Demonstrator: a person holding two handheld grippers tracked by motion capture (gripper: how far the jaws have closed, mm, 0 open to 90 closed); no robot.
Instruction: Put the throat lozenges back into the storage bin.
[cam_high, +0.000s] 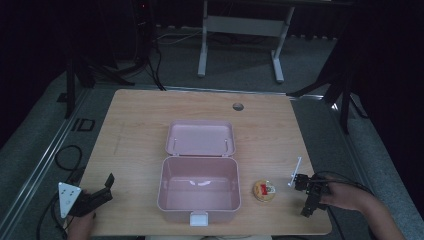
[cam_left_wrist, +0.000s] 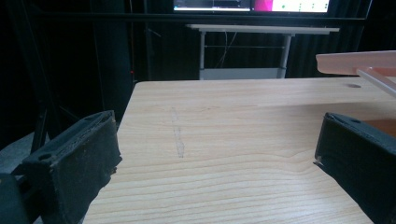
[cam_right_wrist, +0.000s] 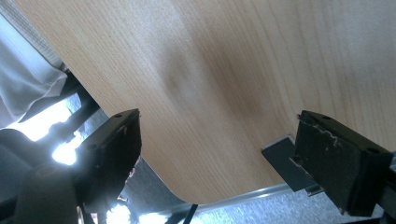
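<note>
Small round snack pack (cam_high: 264, 190), perhaps foil-lidded, lies flat beside open pink box (cam_high: 199, 196).

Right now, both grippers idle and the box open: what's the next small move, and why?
Probably swing the right gripper left toward the small round snack. Its jaws stand open and empty, the snack lies on the table just beside it, and the pink box sits open with its lid back.

Right tongs (cam_right_wrist: 215, 158) wide apart, empty, over wood table (cam_right_wrist: 261, 70) corner w/ rounded edge.
</note>
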